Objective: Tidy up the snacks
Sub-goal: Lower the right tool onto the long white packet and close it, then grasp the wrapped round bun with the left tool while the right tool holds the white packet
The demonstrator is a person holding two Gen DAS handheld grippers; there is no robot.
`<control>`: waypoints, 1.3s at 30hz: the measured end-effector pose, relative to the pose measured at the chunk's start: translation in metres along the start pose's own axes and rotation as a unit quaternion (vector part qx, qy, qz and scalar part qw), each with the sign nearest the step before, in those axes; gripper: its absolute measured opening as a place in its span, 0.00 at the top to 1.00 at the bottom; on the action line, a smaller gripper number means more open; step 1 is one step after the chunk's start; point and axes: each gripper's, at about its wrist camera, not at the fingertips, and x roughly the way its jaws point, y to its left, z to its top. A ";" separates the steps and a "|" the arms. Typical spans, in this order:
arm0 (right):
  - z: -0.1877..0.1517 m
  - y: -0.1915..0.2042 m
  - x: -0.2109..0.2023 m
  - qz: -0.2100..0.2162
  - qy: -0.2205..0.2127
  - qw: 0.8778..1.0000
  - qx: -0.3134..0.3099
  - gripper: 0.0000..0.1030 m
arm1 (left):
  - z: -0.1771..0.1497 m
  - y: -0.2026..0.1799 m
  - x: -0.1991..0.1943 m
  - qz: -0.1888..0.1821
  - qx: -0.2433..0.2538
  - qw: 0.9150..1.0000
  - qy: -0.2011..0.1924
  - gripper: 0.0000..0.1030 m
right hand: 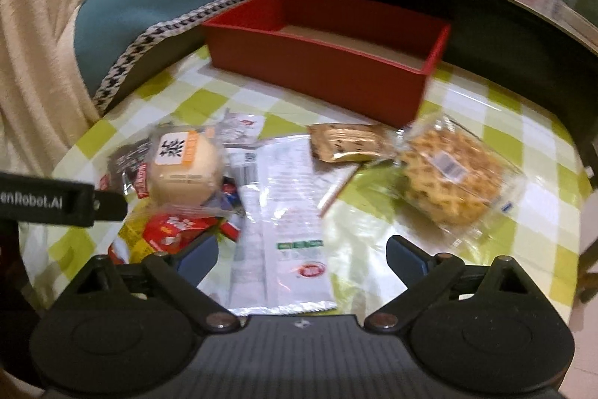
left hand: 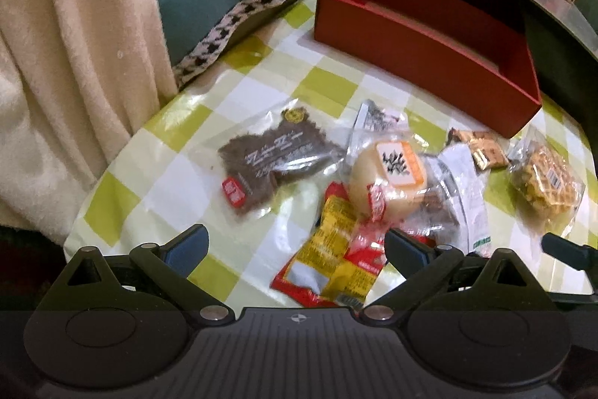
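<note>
Snacks: wrapped bun (left hand: 388, 171), waffle pack (right hand: 452, 171), yellow-red packet (left hand: 332, 257).
Position: packet low centre, between left gripper (left hand: 295, 249) fingers.
Fingers: both pairs spread wide, holding nothing; right gripper (right hand: 301, 258).

A red box (right hand: 321, 77) stands open and empty at upper centre of the right view. Before it, wrapped snacks lie loose: a waffle (right hand: 452, 171) at right, a small gold packet (right hand: 345, 143) just beside it, a long clear wrapper (right hand: 287, 223) at centre, and a pale round bun (right hand: 185, 171) at left, resting on a red-and-yellow packet (left hand: 332, 257). A brown cake (left hand: 274, 157) lies left of the bun.
</note>
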 end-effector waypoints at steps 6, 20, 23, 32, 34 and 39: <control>0.006 0.005 0.018 0.016 0.017 1.000 -0.018 0.01 | 0.021 -0.012 0.007 -0.016 0.006 1.000 0.000 0.01; 0.012 0.002 0.048 0.041 0.057 0.998 -0.011 0.14 | 0.044 -0.041 0.053 -0.034 -0.018 0.998 0.057 0.01; 0.014 -0.001 0.052 0.035 0.065 0.997 -0.008 0.20 | 0.044 -0.042 0.062 -0.020 -0.017 0.998 0.063 0.02; 0.017 -0.014 0.049 0.040 0.074 0.996 0.019 0.27 | 0.038 -0.024 0.070 -0.008 -0.023 0.995 0.094 0.05; 0.018 -0.012 0.050 0.040 0.071 0.997 0.017 0.27 | 0.037 -0.022 0.071 -0.009 -0.018 0.995 0.096 0.05; 0.024 -0.007 0.057 0.048 0.074 0.996 0.005 0.27 | 0.041 -0.027 0.073 -0.011 0.002 0.995 0.098 0.04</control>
